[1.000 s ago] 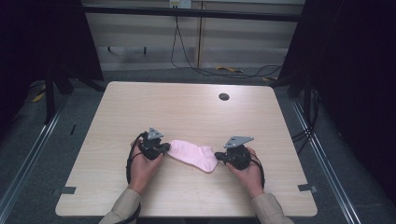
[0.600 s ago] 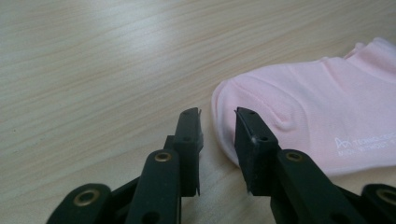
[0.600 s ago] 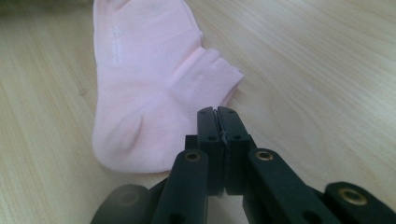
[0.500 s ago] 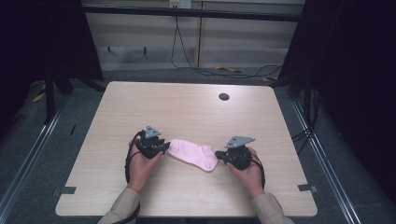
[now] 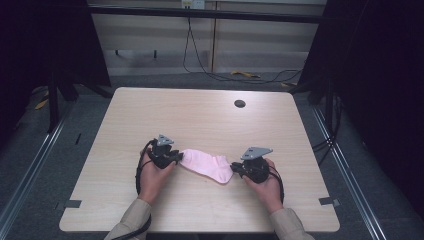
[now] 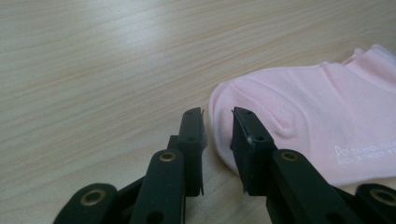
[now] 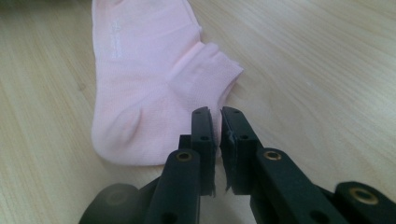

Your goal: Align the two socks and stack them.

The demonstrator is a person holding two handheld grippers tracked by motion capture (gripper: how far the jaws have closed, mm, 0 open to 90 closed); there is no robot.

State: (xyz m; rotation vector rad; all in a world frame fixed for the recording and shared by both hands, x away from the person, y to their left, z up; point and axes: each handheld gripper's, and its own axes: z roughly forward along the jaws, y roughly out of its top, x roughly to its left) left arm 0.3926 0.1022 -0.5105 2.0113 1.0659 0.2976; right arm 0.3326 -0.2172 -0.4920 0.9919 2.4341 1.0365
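High view: a pink sock (image 5: 206,165) lies flat between both grippers. Left gripper (image 6: 217,122) stands narrowly parted at the toe; right gripper (image 7: 215,122) is nearly closed, empty, at the cuff.

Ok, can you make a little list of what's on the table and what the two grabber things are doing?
table: light wood, with a small dark round spot near the far edge
thing on it: one pink sock, lying flat
left gripper: at one end of the sock, jaws a little apart, nothing clamped
right gripper: at the other end, jaws nearly together over the sock's edge; a pinch can't be told
hands: one on each gripper
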